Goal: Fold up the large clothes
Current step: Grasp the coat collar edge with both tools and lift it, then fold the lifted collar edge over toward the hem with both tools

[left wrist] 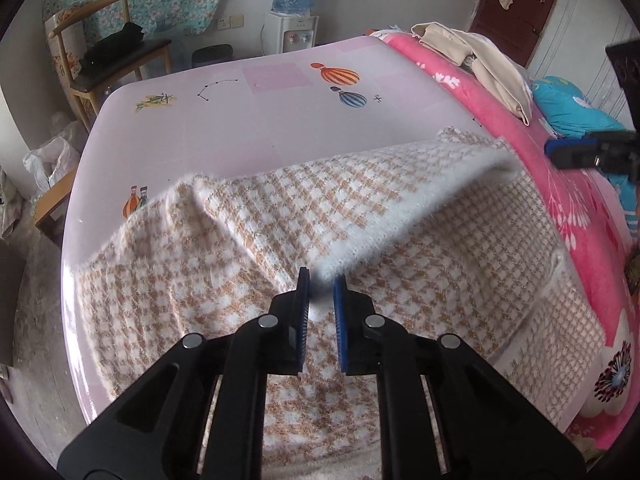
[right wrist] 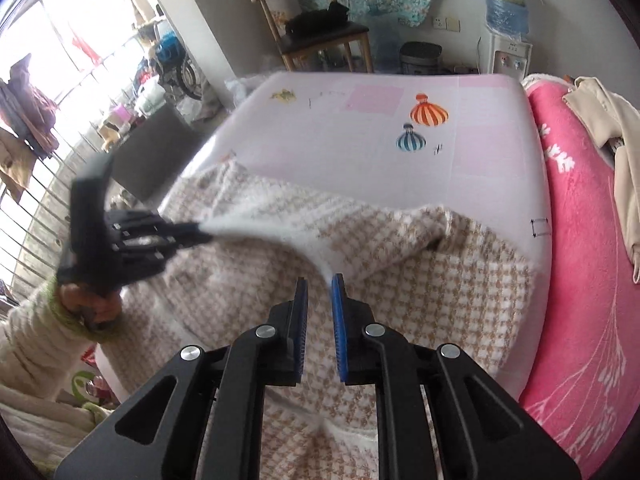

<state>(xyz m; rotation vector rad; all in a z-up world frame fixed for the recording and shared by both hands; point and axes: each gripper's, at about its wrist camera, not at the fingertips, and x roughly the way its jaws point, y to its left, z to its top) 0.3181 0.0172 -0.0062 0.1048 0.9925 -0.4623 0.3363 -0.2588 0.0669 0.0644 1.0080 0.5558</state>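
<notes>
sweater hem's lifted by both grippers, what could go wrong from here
1. Each gripper pinches only the white hem edge: the left gripper and right gripper could lose the fuzzy houndstooth sweater mid-fold.
2. The hem sags between the grips, so the fold may land crooked or bunched.
3. The sweater reaches the pink blanket; dragging could catch it.

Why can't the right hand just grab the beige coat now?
Probably it can't yet. The right gripper is already shut on the white hem of the checked sweater, so its fingers are busy. The beige coat lies further off on the pink blanket, with nothing between.
</notes>
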